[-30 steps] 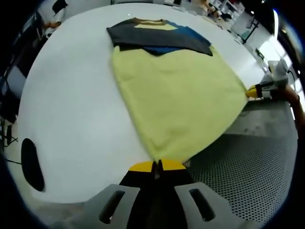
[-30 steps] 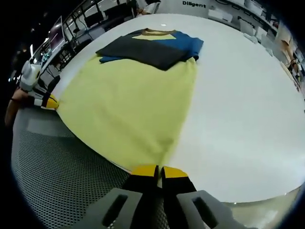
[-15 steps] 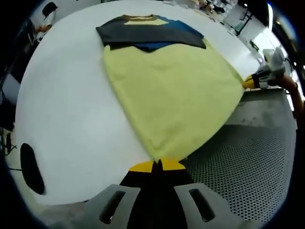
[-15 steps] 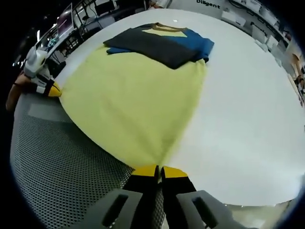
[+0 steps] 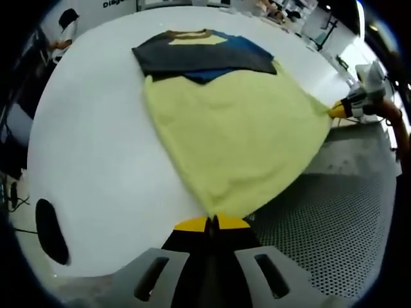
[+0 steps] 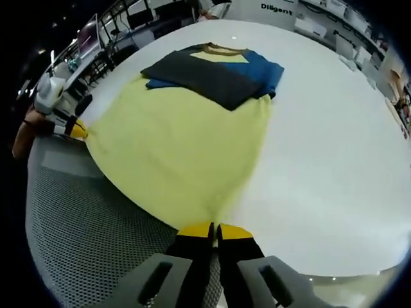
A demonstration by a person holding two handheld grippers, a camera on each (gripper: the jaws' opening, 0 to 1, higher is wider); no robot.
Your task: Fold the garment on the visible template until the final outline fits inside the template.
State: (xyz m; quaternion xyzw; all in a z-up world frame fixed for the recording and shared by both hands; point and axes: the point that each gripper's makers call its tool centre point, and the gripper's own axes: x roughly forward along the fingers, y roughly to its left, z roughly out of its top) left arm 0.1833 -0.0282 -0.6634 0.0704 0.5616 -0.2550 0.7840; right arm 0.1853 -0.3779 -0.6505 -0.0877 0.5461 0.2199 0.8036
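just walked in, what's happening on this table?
A person is folding a yellow garment on a white table. The left gripper and right gripper are each shut on a bottom corner, hem stretched between them over the table edge. The dark grey and blue sleeves are already folded across the top.

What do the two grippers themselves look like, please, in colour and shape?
Both look alike. The left gripper and the right gripper each have two black jaws with yellow tips, rising from a light grey body with two slanted oval slots. No cables or markings show. Seen from the side, each one's yellow tip joins a whitish grey body.
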